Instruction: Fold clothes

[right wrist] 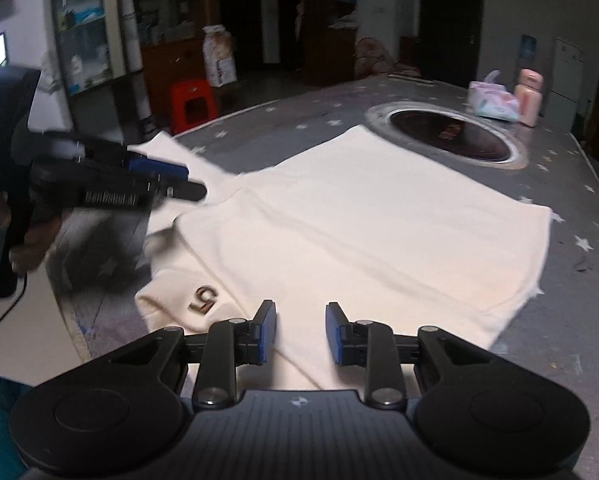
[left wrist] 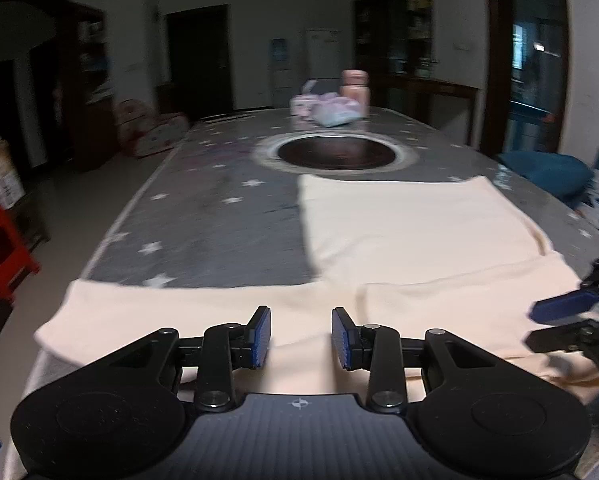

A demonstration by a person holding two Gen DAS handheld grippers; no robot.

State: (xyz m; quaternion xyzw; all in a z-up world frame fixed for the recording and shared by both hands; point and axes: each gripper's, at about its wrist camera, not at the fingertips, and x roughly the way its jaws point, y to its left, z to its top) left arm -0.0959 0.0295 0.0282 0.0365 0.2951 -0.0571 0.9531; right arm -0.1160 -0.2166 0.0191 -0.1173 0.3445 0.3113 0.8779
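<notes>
Cream shirt [right wrist: 339,220] — dark "LQ"-like mark [right wrist: 205,294], both claws apart

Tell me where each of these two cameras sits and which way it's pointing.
Left wrist: sits behind the open left gripper, looks down the table over the cream shirt; right gripper at right edge.
Right wrist: sits behind the open right gripper, faces the shirt; left gripper at left.
Shared: shirt, table's round inset, pink bottle.
</notes>
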